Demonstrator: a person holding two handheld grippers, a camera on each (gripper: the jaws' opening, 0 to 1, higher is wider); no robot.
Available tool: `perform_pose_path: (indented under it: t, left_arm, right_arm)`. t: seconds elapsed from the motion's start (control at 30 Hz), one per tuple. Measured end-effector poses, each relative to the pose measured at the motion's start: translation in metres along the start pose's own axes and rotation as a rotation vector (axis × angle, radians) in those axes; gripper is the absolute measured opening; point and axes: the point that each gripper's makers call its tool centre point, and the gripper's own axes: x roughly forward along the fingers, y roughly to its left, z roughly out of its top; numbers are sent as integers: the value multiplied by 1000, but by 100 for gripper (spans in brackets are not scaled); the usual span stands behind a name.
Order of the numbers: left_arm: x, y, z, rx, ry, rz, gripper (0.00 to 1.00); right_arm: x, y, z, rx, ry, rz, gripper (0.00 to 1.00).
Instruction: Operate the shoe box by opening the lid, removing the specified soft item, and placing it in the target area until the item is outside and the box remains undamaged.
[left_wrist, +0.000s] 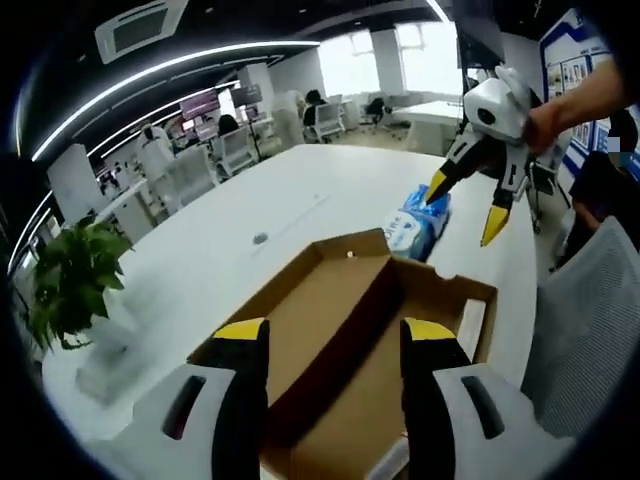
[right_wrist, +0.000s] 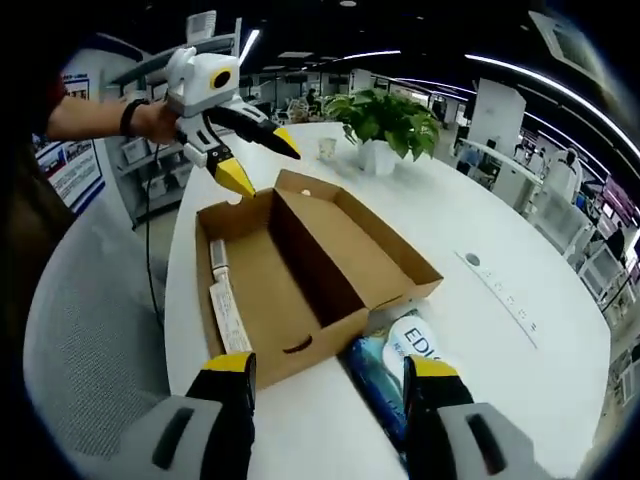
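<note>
Box (right_wrist: 300, 270) is open, blue pack (right_wrist: 395, 370) already out on the table (right_wrist: 520, 350) beside it; both grippers (left_wrist: 335, 345) (right_wrist: 330, 385) gaping, holding nothing.

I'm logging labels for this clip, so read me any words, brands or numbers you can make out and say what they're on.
"EDI": partial dark letters on the blue and white soft pack, lying on the table beside the open shoe box; the rest is cut off.
White strip label inside the box: print too small to read.
Wall posters behind the left gripper: blurred, unreadable.
</note>
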Motion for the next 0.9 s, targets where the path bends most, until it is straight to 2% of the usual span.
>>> perform_pose_path:
  t: [0.17, 0.43, 0.6, 0.77, 0.9]
  left_arm:
    - [-14, 6, -12, -46, -5, 19, 53]
    - [-30, 17, -19, -121, -44, 58, 53]
    - [-38, 21, -25, -171, -66, 76, 54]
    - [-44, 23, -35, -199, -62, 86, 55]
    - [-49, 23, -40, -232, -71, 98, 55]
  right_arm:
    - [2, 6, 8, 22, -30, -4, 57]
    - [7, 18, 14, 40, -67, -21, 57]
    - [10, 24, 16, 88, -96, -19, 58]
    - [11, 28, 15, 122, -103, -23, 60]
    - [10, 27, 17, 185, -137, -36, 62]
